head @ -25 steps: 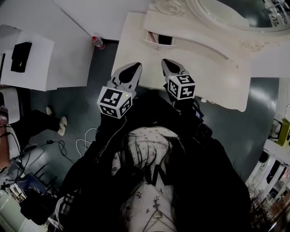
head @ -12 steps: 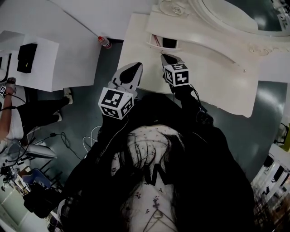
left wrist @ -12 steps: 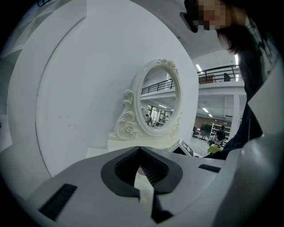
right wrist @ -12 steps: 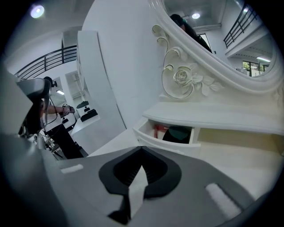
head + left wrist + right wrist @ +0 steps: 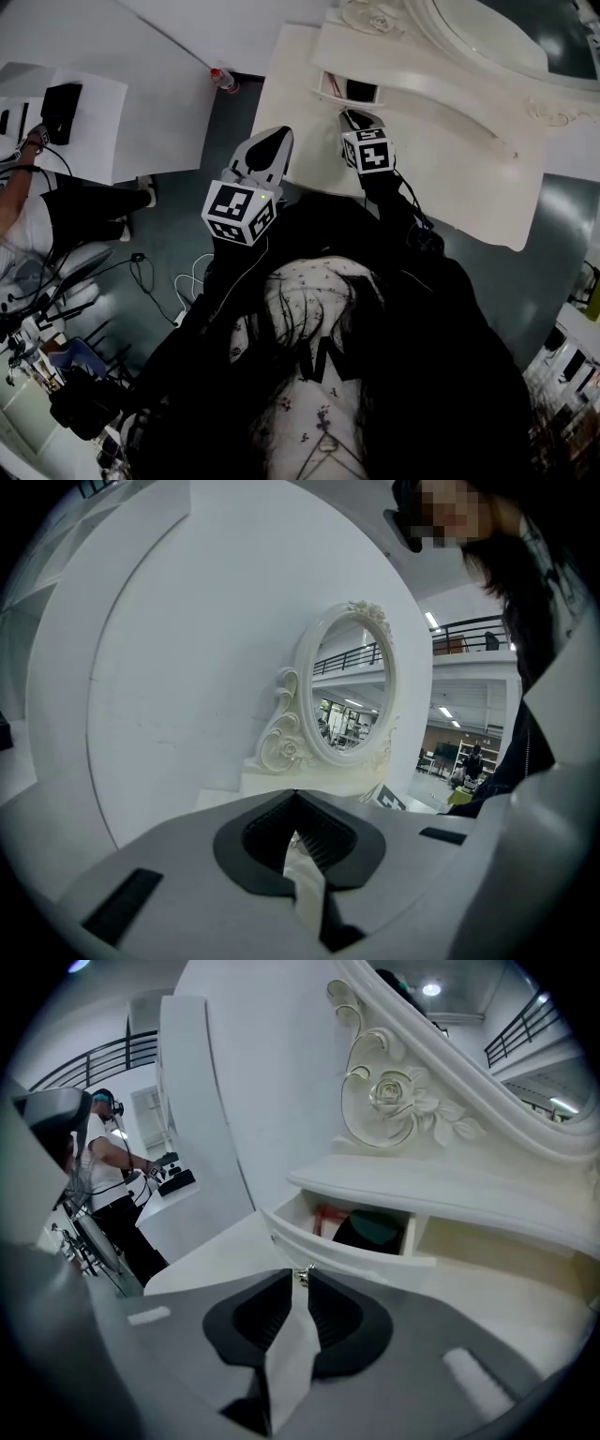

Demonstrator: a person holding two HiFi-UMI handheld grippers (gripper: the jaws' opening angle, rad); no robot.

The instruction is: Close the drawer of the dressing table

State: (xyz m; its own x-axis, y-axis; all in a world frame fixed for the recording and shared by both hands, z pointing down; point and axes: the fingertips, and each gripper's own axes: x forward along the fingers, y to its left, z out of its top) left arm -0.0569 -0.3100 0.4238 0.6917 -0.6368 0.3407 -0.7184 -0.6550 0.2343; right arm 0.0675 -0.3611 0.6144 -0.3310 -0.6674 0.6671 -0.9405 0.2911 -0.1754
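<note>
The right tongs [image 5: 300, 1281] are opening. The gap between the jaws is still narrow, and the drawer's small metal knob [image 5: 304, 1274] sits right at their tips without the pads pressing on it. In the head view these tongs [image 5: 356, 116] reach over the front of the dressing table's surface [image 5: 298, 89] and point at the drawer [image 5: 349, 89].

The left tongs [image 5: 295, 797] have their jaws brought together at the tips, with nothing between them. They hang off the near left edge of the surface, well apart from the drawer, and the head view shows them [image 5: 270, 141] over the dark floor.

The drawer [image 5: 349, 1252] stands pulled out under the raised shelf at the back of the surface. A dark rounded object [image 5: 377, 1230] and something red [image 5: 326, 1221] lie inside.

Above the drawer rises the carved white frame with a rose [image 5: 389, 1091], which holds the oval mirror [image 5: 352, 691]. A bottle with a red cap [image 5: 222, 78] lies on the floor left of the table.
</note>
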